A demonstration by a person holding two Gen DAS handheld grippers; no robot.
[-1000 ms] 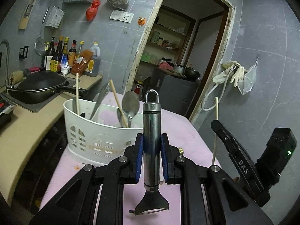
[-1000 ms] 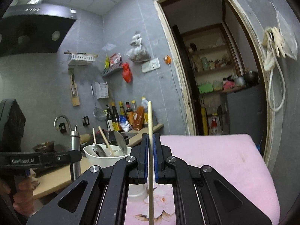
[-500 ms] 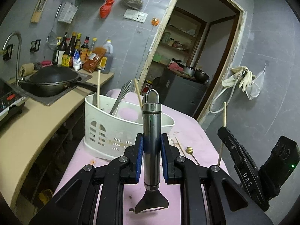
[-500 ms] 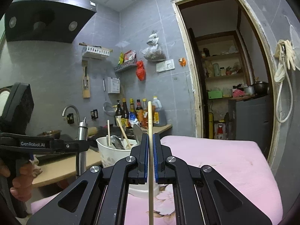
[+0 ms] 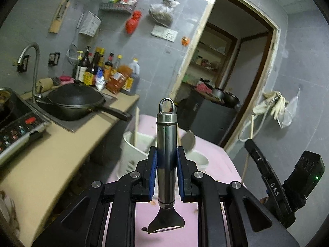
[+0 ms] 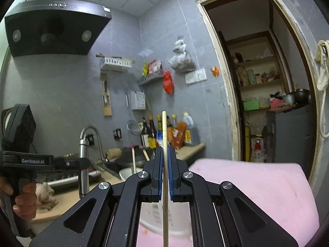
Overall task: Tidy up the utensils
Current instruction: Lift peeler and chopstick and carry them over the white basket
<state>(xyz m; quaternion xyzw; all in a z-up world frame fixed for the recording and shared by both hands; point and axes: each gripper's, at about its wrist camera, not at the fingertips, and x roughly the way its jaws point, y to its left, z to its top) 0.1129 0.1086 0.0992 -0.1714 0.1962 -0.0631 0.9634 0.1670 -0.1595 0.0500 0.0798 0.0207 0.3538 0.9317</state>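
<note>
My left gripper (image 5: 166,173) clamps the peeler (image 5: 166,156); my right gripper (image 6: 164,173) clamps 1 chopstick (image 6: 164,144). The basket (image 5: 133,150) sits ahead on the table (image 5: 213,160). I should lower both items upright, clearing the rim.

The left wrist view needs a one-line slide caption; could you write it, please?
Left gripper clamps an upright steel peeler before the white utensil basket.

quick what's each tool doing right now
Left tool: shut on the steel peeler.
Right tool: shut on a wooden chopstick.
</note>
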